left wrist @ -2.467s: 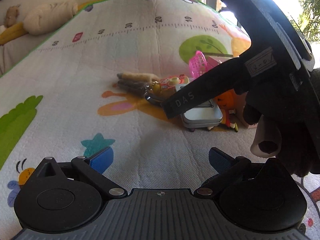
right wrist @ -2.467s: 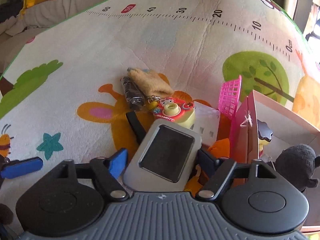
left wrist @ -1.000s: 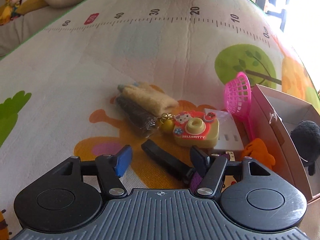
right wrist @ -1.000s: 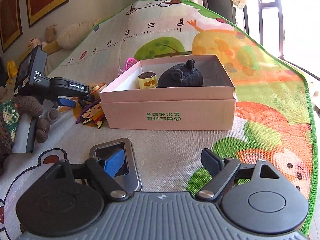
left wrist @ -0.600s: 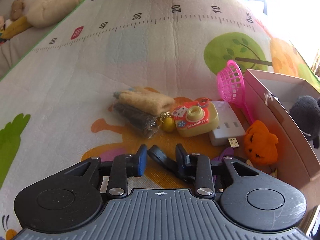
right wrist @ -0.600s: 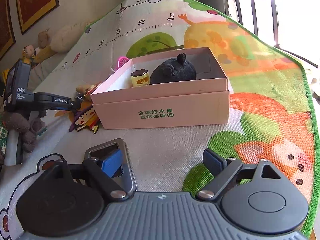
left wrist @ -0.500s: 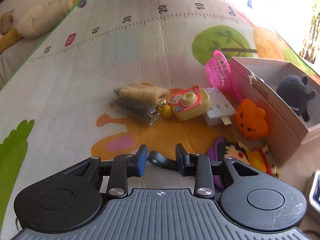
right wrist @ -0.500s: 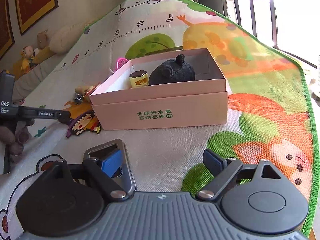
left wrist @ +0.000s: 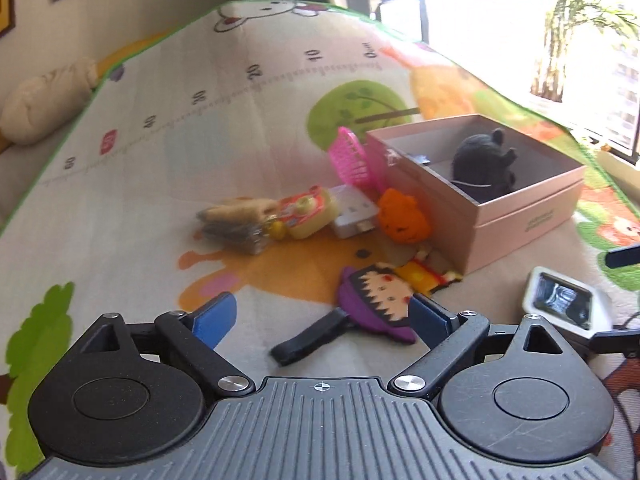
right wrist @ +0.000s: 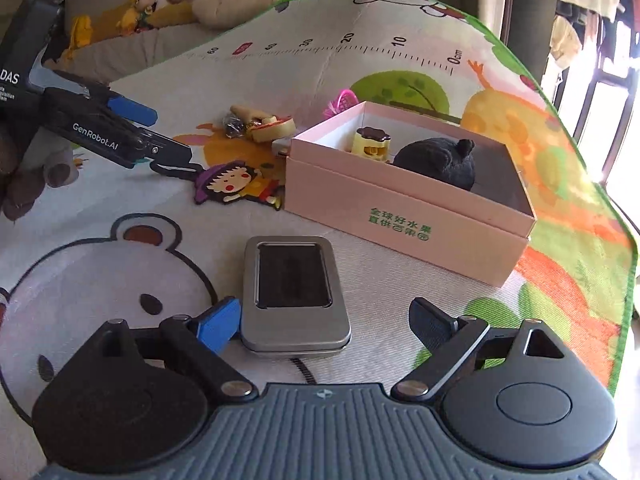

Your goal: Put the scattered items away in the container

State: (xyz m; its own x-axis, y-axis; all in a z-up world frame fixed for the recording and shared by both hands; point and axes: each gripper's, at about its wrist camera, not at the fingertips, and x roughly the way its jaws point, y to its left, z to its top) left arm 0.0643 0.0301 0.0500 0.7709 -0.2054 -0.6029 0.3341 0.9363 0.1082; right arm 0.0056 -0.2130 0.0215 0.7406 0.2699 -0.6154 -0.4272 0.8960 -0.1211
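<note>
Your left gripper [left wrist: 320, 320] has just been opening, empty, straddling the cartoon keychain [left wrist: 376, 300] | right gripper [right wrist: 324, 320] gapes around the tin [right wrist: 294, 292], unpressed | pink box [right wrist: 404, 216] mid-mat awaits both.

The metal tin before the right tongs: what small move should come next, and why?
Probably ease the right tongs forward and close on the metal tin. They stand open, the tin lies flat on the mat between their fingers, ungripped, outside the pink box.

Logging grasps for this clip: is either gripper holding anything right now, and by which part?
Nothing is held. The left gripper has just opened over the black strap; the right gripper stands open around the metal tin.
</note>
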